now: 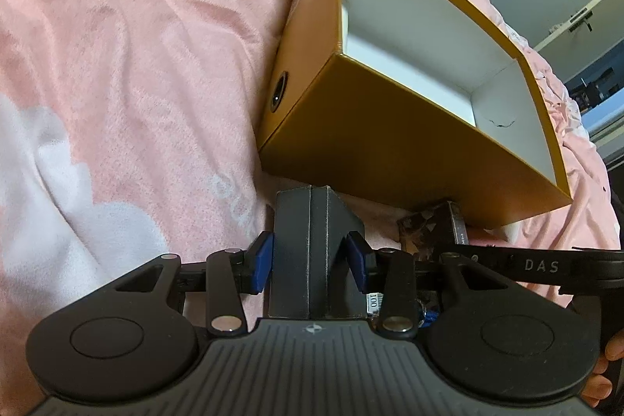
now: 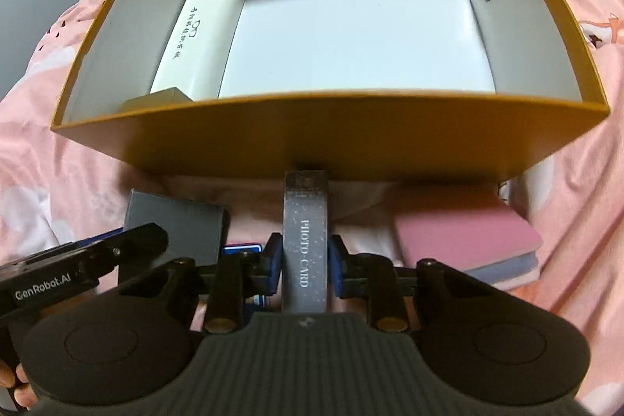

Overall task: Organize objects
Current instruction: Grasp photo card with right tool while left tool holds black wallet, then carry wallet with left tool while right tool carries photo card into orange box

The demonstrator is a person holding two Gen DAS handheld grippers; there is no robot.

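Right wrist view: right gripper (image 2: 303, 262) clamps the photo-card box (image 2: 304, 240) by its narrow sides, left gripper (image 1: 310, 260) likewise pinches the dark box (image 1: 312, 252), both poised, apparently, for the mustard box (image 2: 312, 143).

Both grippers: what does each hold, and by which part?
Left gripper clamps a dark box by its two side faces. Right gripper clamps the grey PHOTO-CARD album across its spine, pads on both covers.
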